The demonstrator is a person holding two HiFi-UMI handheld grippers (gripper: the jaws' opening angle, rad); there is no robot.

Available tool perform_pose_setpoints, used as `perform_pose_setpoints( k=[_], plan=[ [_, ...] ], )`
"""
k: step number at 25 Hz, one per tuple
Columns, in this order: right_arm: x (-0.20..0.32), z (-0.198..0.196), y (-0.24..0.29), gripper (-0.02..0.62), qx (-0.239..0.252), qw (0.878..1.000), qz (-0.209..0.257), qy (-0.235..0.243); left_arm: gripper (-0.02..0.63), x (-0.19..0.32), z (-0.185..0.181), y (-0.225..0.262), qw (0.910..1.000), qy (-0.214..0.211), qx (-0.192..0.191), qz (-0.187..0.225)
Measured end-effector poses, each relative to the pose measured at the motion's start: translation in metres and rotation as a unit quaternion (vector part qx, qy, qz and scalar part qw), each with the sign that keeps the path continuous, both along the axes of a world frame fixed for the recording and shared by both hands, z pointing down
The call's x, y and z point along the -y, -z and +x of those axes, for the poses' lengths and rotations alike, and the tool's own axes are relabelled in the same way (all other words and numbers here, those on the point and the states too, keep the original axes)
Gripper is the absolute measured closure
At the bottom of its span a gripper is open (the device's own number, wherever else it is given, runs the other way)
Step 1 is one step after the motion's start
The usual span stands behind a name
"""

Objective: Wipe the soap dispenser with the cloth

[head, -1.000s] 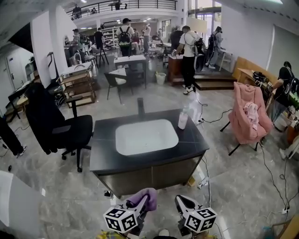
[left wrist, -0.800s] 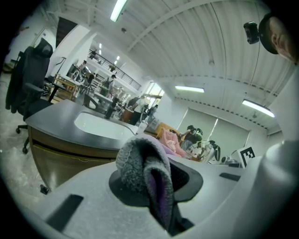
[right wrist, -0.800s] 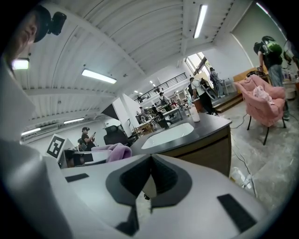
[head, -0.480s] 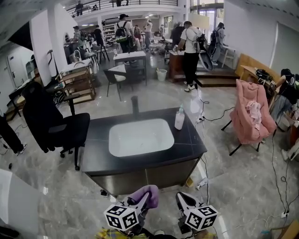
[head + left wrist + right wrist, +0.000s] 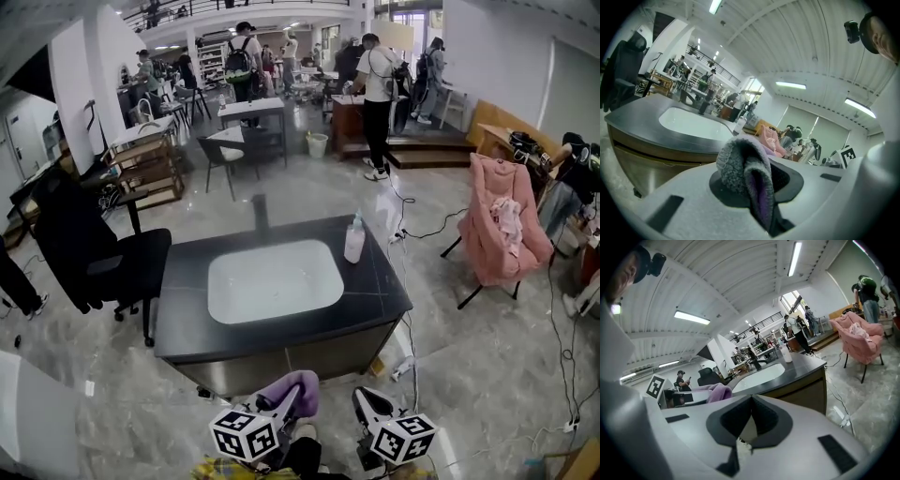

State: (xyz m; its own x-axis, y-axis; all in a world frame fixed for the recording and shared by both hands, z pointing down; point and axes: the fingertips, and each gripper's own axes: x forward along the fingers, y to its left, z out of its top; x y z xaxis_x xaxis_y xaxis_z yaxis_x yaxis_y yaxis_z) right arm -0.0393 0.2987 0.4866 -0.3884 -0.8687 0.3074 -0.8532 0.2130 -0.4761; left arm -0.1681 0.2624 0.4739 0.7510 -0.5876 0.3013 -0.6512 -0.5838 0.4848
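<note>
The left gripper (image 5: 294, 401) is clamping the purple cloth (image 5: 287, 386) at six o'clock, while the right gripper (image 5: 364, 401) beside it is sitting pinched shut, empty. The soap dispenser (image 5: 354, 239) is standing upright well apart at twelve-to-one o'clock, on the counter's (image 5: 380, 291) far right corner, more in line with the right gripper.

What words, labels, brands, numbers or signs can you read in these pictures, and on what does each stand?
No text can be read anywhere.
Clear plastic soap dispenser bottle: any label is too small to read.
White cubes with black square markers: patterns only, no letters or numbers.
Background shelves and desks: too small and blurred to read.
</note>
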Motion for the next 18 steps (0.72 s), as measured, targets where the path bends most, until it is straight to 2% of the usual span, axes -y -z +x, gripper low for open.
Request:
perform_pose_setpoints(
  k=[8,18],
  plan=[
    [0.048,0.019,-0.001,0.591,-0.006,1.0,-0.005,-0.014,0.548,0.05,0.021,-0.005,0.9998,-0.02,-0.004,-0.007],
    [0.107,0.015,-0.004,0.591,-0.009,1.0,-0.008,-0.014,0.548,0.109,0.018,-0.008,0.9997,-0.02,-0.008,-0.009]
  ],
)
